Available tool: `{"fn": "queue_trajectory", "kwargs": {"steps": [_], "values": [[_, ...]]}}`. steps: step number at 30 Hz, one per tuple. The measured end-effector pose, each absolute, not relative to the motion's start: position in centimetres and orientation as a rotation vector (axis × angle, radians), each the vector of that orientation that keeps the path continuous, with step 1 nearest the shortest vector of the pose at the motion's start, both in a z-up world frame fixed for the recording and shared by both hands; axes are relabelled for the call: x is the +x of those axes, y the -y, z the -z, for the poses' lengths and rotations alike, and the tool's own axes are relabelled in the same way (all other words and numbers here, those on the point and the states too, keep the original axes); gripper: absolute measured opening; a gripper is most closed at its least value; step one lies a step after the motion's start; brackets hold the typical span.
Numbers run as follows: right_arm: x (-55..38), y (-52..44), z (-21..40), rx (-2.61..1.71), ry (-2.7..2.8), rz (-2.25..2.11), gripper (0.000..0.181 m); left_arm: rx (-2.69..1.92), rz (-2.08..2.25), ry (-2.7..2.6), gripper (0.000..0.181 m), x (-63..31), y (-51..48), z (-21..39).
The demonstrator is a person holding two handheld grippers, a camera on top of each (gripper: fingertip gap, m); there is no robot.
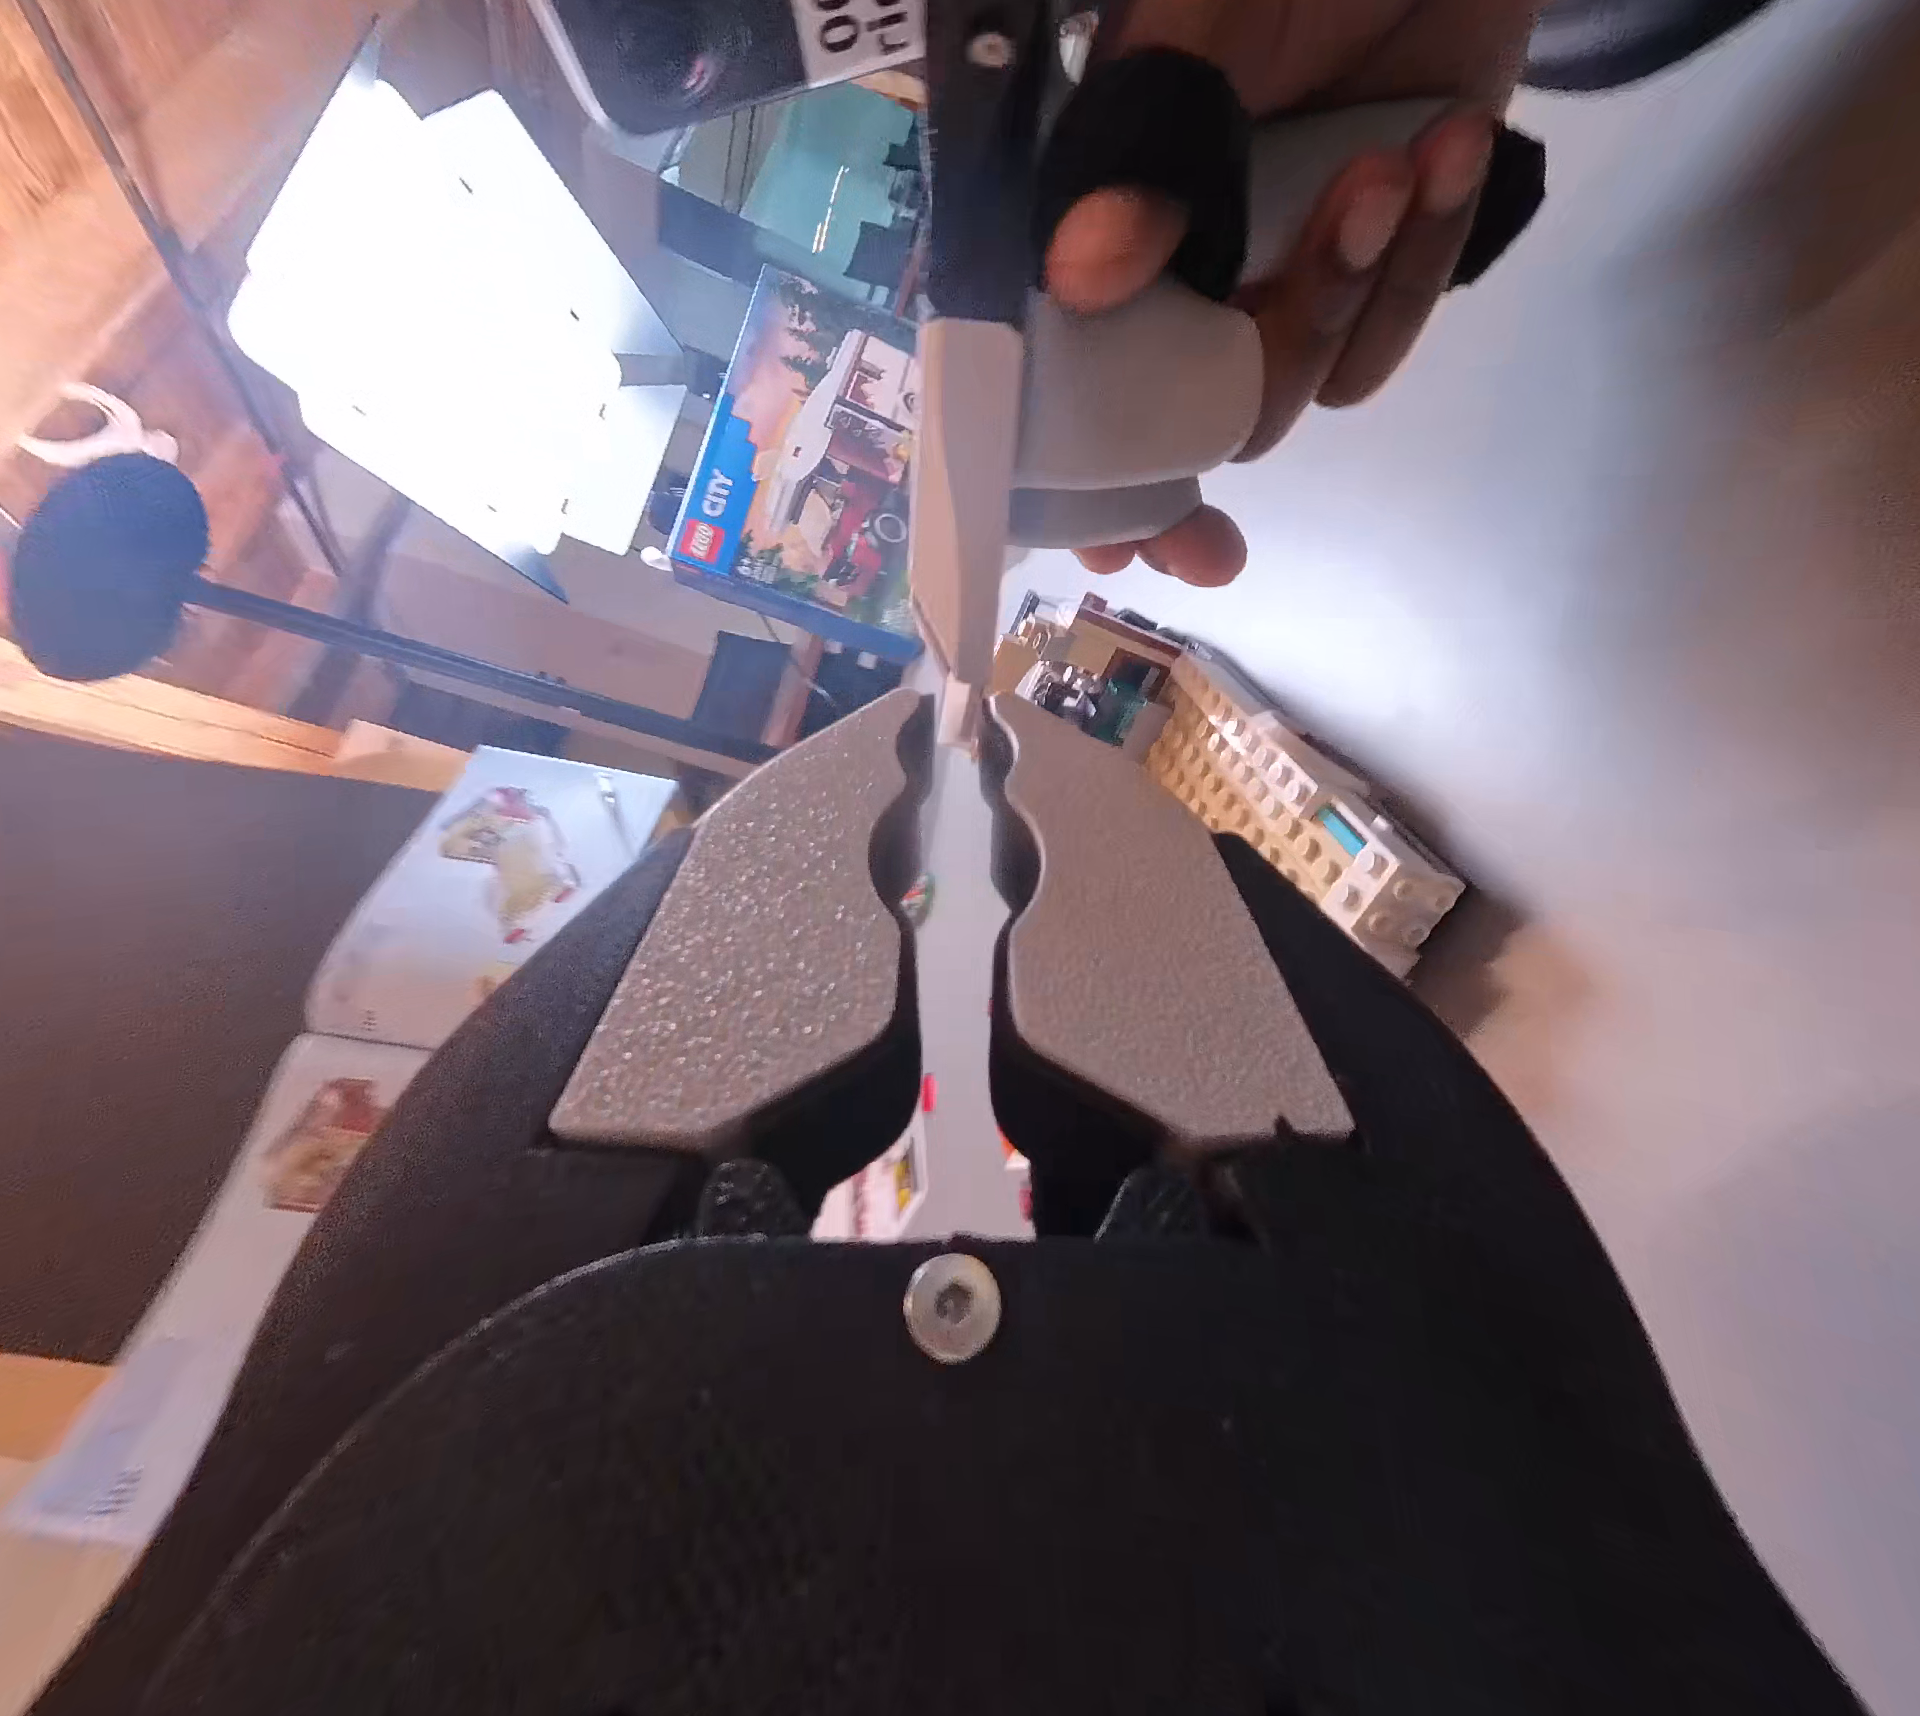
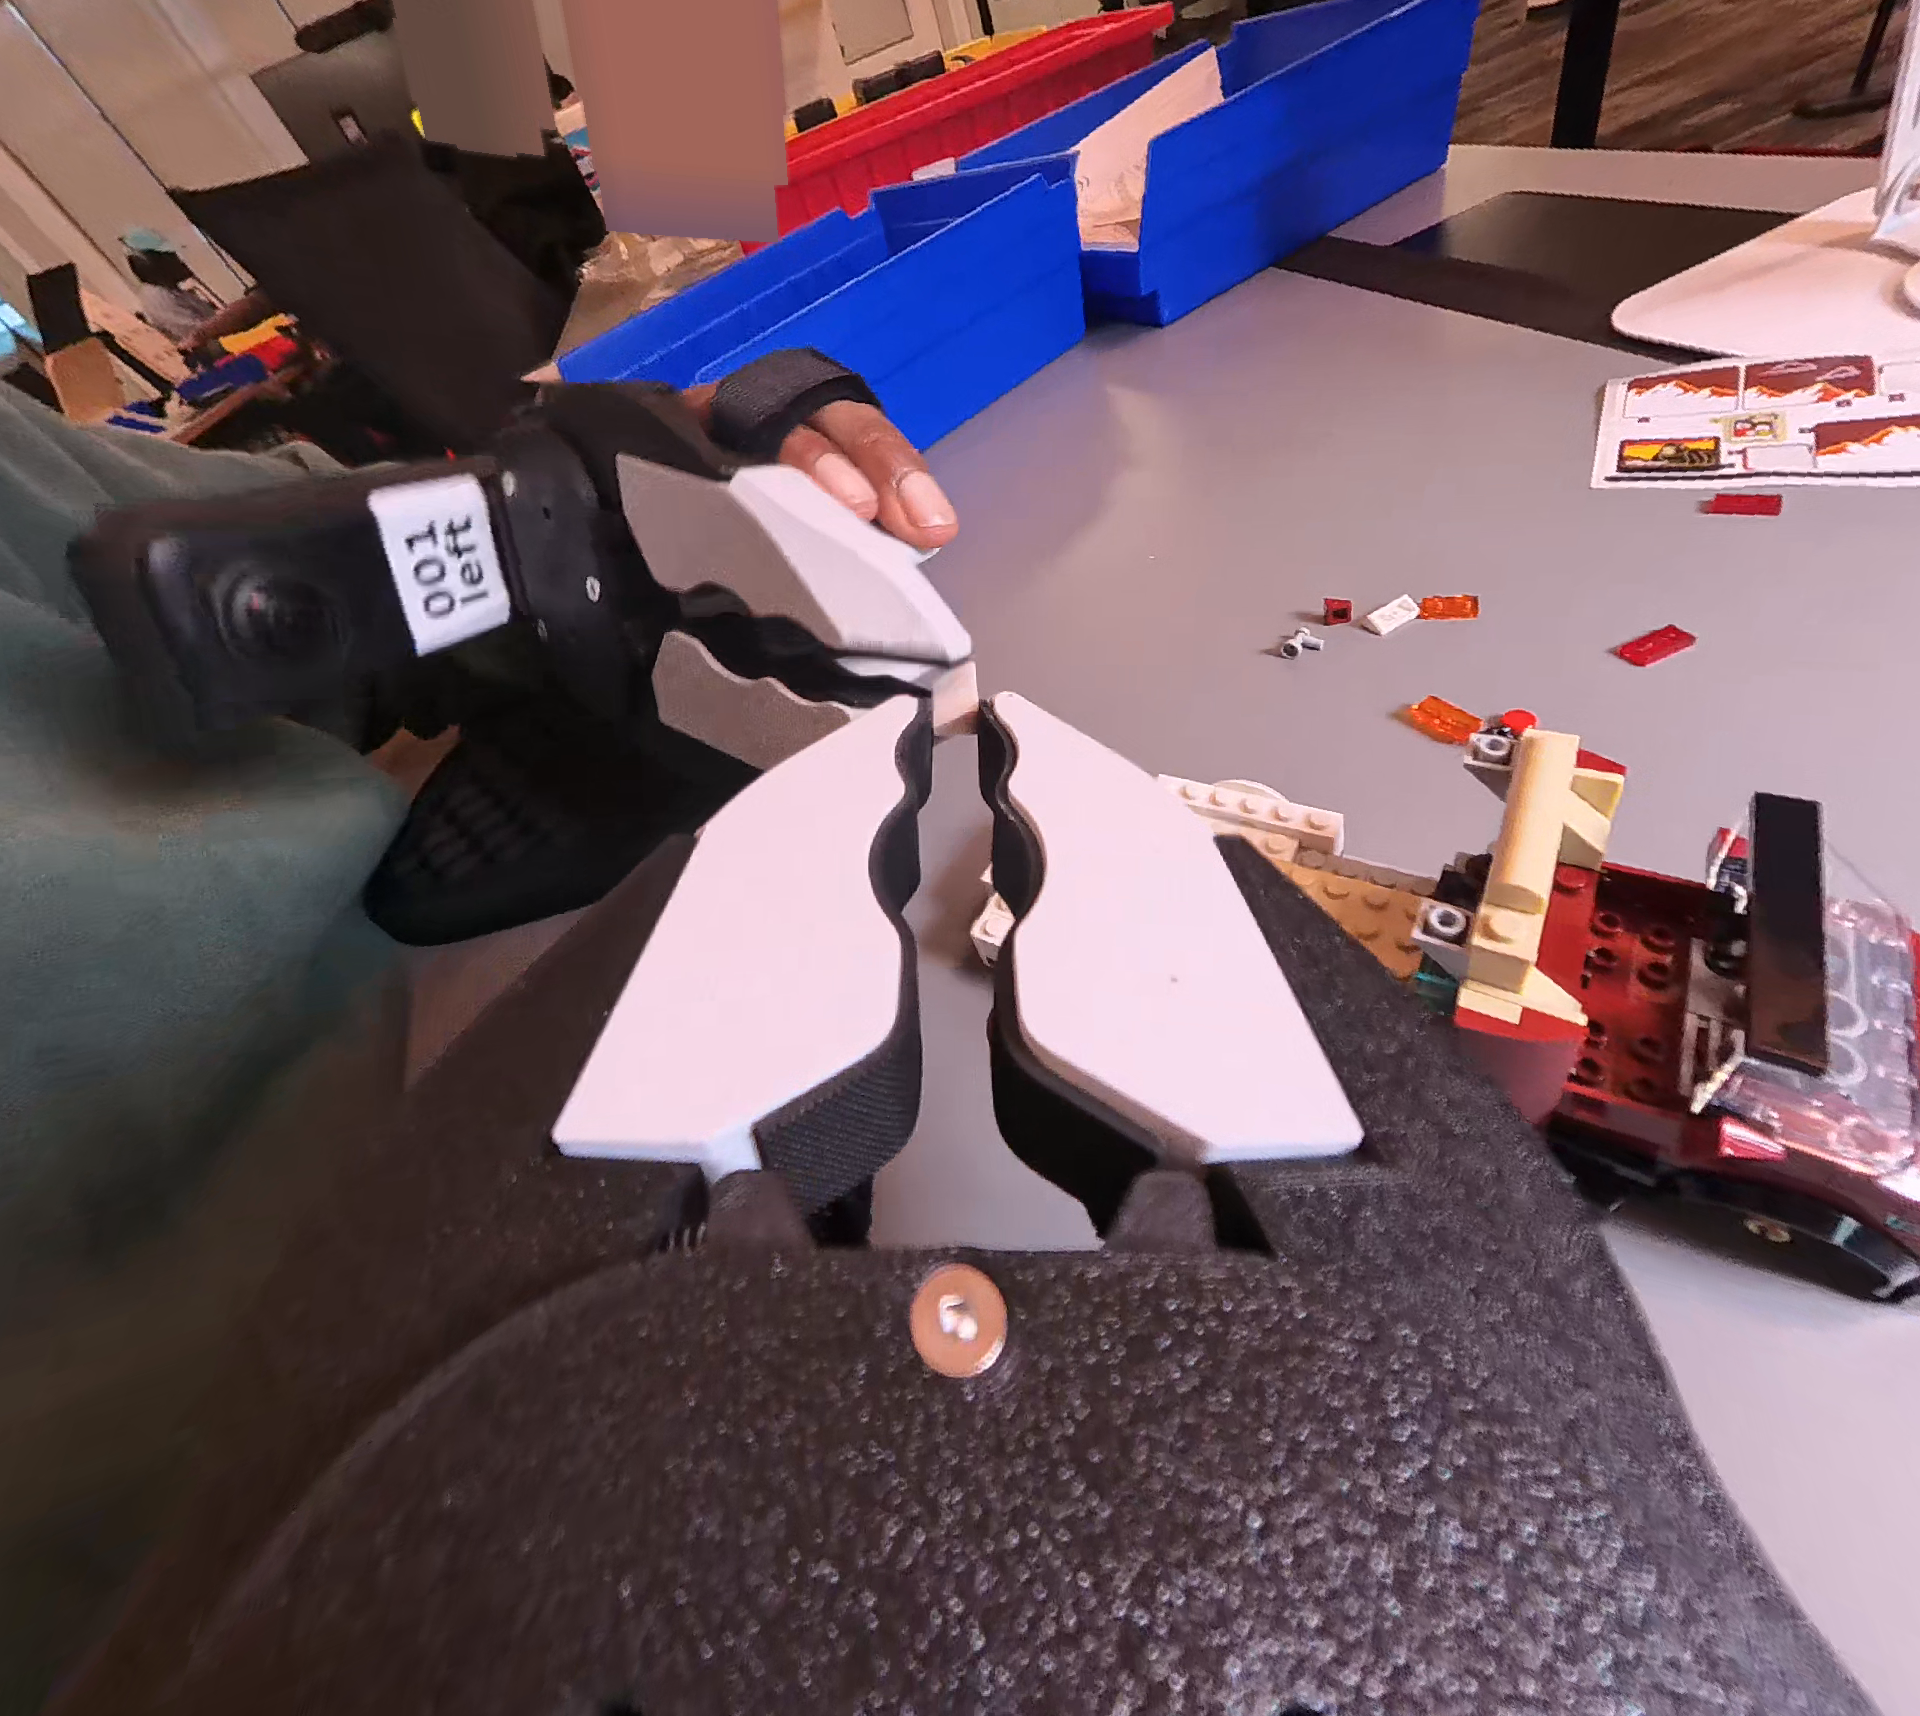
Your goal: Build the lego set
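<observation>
A small white Lego piece (image 1: 957,712) is pinched in mid-air between the tips of both grippers, above the grey table (image 2: 1247,471). My left gripper (image 1: 956,726) is shut on it; it also shows in the right wrist view (image 2: 940,669), coming in from the left. My right gripper (image 2: 956,716) is shut on the same piece (image 2: 956,696); in the left wrist view it comes in from above (image 1: 961,674). A tan and white Lego build (image 1: 1257,783) lies on the table just beyond the tips. A dark red Lego vehicle (image 2: 1662,991) stands to the right.
Several loose small pieces (image 2: 1392,617) and a red tile (image 2: 1657,645) lie on the table. A sticker sheet (image 2: 1756,419) is at the far right. Blue bins (image 2: 935,295) and a red bin (image 2: 977,87) stand behind. The Lego box (image 1: 800,461) and an instruction booklet (image 1: 499,877) are nearby. The tips of both grippers are at nearly the same place. The red tile (image 2: 1657,645) is about 20 cm from both grippers' fingertips.
</observation>
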State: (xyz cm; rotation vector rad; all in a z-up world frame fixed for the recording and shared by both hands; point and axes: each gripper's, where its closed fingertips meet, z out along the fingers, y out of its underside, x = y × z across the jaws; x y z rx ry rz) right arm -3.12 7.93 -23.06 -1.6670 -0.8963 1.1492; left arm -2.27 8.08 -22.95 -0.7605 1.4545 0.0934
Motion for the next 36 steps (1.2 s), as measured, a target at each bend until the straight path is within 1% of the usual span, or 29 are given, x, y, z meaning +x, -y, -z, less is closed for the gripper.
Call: {"fn": "queue_trajectory", "kwargs": {"steps": [3, 6, 8, 10, 14, 20, 28, 31, 34, 36], "values": [[-2.9, -7.4, 22.8, -1.610, 0.982, -1.111, 0.008, -0.918, 0.180, -1.423, 0.020, -2.6, -8.2, 22.6], [-2.7, -6.5, 23.2, -1.568, 1.128, -1.021, 0.008, -1.083, 0.482, -1.405, 0.020, -3.3, -8.0, 22.8], [-2.8, -5.6, 24.5, -1.573, 1.262, -0.962, 0.008, -1.167, 0.593, -1.424, 0.020, -3.8, -8.0, 23.7], [-2.7, -5.1, 26.2, -1.603, 1.386, -0.864, 0.008, -1.267, 0.552, -1.426, 0.019, -4.6, -9.4, 25.3], [-2.3, -4.9, 29.7, -1.727, 1.544, -0.664, 0.008, -1.428, 0.575, -1.462, 0.028, -5.8, -10.8, 28.1], [-0.5, -5.4, 32.7, -1.881, 1.665, -0.426, 0.008, -1.529, 0.622, -1.490, 0.032, -6.4, -11.2, 29.7], [3.1, -6.3, 33.2, -2.054, 1.645, -0.367, 0.008, -1.591, 0.747, -1.538, 0.034, -6.8, -10.4, 30.4], [5.0, -6.7, 33.2, -2.107, 1.625, -0.373, 0.008, -1.619, 0.725, -1.518, 0.034, -7.2, -11.1, 30.5], [6.1, -7.3, 33.1, -2.131, 1.597, -0.382, 0.021, -1.663, 0.595, -1.413, 0.029, -8.1, -14.1, 30.3], [6.3, -7.5, 32.7, -2.121, 1.581, -0.400, 0.024, -1.703, 0.457, -1.353, 0.028, -8.8, -17.0, 30.0]]}}
